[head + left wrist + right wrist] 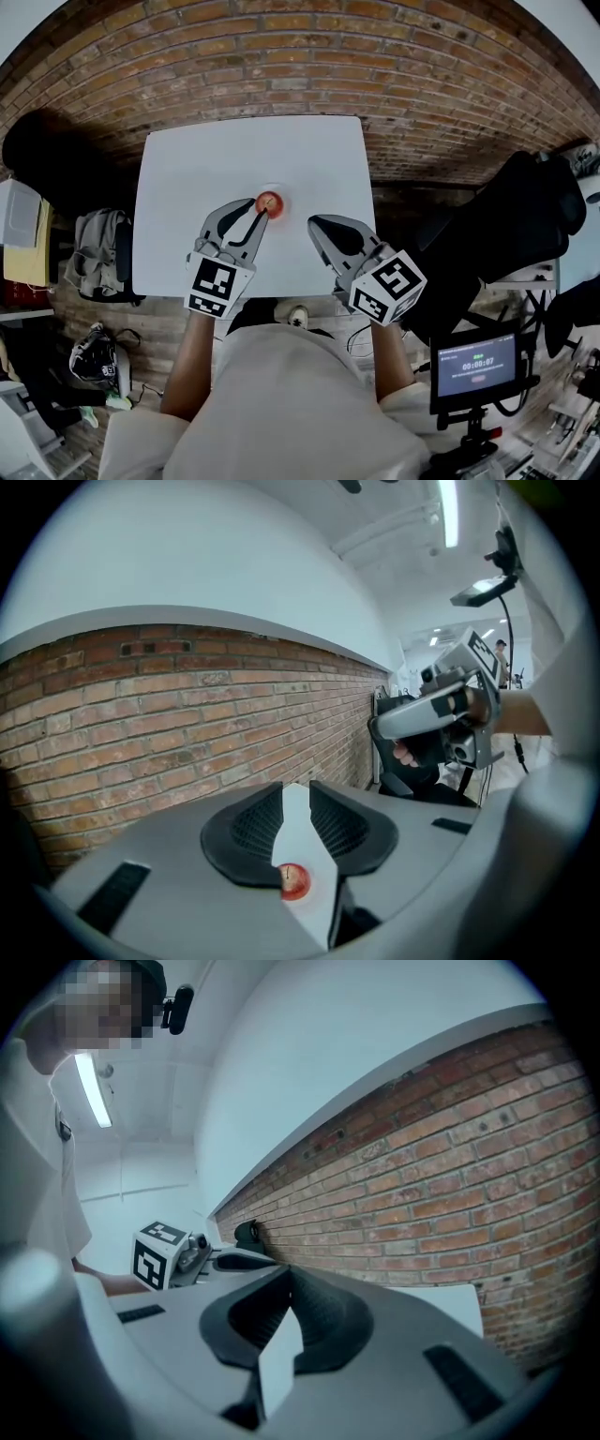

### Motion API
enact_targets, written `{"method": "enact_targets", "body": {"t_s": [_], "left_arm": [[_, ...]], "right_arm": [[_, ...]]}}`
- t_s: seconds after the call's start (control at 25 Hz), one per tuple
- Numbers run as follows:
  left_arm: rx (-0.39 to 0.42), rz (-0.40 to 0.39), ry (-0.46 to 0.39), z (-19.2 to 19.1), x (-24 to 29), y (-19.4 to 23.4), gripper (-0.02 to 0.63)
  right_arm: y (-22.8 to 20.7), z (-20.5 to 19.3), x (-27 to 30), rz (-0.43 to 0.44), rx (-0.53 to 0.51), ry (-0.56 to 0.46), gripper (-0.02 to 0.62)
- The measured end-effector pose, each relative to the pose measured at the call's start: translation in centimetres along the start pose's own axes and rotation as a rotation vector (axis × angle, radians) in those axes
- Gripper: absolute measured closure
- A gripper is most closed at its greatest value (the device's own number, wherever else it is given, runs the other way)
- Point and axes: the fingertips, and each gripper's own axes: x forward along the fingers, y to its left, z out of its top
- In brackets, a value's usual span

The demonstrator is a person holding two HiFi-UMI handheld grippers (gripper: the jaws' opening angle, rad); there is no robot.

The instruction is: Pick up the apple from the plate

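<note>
Closest to camera: pale shirt (281, 403) and two bare forearms (192, 361), each hand with one claw. Then left claw (260, 214): parted only a little, gripping nothing, tips just beside apple (269, 202) on its near-left side. Then right claw (314, 223): closed and empty, near apple on its right, not touching. Apple itself: on white counter (187, 187), probably on pale plate (281, 193), hard to separate from counter.
</note>
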Motion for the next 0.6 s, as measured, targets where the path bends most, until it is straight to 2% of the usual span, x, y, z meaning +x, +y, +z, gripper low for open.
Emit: {"method": "enact_targets", "body": {"t_s": [0.16,0.6], "left_arm": [[-0.005,-0.025,0.017,-0.8,0.8,0.7,0.529],[-0.02,-0.119,0.079,-3.1,3.3,1.2,0.529]], "right_arm": [[-0.6,-0.6,1.0,-0.02,-0.012,0.029,0.594],[-2.2,-2.2,2.6,-0.06,0.057,0.067,0.594]]}}
